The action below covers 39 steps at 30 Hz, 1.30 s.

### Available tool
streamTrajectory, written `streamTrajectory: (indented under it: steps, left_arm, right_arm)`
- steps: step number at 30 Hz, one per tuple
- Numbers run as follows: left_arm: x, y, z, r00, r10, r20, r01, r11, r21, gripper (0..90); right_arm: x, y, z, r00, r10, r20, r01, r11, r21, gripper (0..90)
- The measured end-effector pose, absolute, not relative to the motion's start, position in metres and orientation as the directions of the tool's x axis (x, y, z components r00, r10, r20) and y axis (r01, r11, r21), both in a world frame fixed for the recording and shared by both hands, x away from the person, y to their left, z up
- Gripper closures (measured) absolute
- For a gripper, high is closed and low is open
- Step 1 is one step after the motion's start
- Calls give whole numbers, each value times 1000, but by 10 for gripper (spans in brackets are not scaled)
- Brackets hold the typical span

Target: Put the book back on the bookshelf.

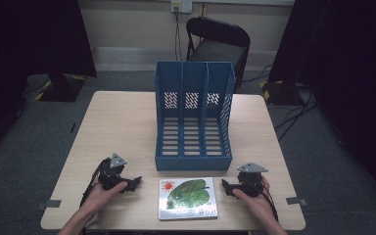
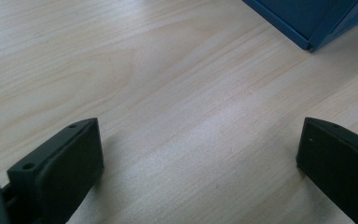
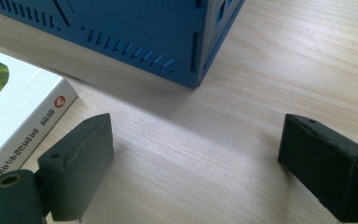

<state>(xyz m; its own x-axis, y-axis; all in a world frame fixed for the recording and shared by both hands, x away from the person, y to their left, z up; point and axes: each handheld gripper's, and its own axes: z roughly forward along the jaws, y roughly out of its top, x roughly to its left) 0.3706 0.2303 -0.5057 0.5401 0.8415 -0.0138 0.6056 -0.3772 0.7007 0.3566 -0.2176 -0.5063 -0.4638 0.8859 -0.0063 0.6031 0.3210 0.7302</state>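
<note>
Both tongs, left [image 1: 133,183] and right [image 1: 226,187], agape (nothing between), flanking the book [image 1: 188,198].

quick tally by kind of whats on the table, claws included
book: 1
blue file rack with three slots: 1
claws, left claw and right claw, both open and empty: 2
total: 4

Book [image 1: 188,198] flat on table [image 1: 122,122] at near edge, centred, just in front of file rack [image 1: 194,117]; rack upright at table middle, three compartments side by side, open toward near side. Left gripper [image 1: 133,183] left of book, right gripper [image 1: 226,187] right of book, both apart from it. Chair [image 1: 218,41] behind table
</note>
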Motion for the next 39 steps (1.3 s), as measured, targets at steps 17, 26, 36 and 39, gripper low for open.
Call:
streamTrajectory:
  steps: [17, 26, 36, 39]
  left_arm:
    - [362, 232, -495, 546, 838, -20, 615, -383, 689, 197]
    - [351, 221, -481, 580, 810, -82, 603, -360, 712, 235]
    - [337, 199, -474, 663, 734, -149, 575, -372, 729, 325]
    - [336, 195, -474, 672, 724, -157, 573, -375, 729, 331]
  right_arm:
    - [354, -221, -495, -484, 874, 47, 635, 313, 706, 163]
    - [342, -219, -485, -526, 849, 57, 598, 321, 735, 177]
    - [319, -199, -477, -623, 777, 85, 560, 368, 742, 236]
    - [315, -193, -477, -648, 757, 84, 548, 386, 742, 251]
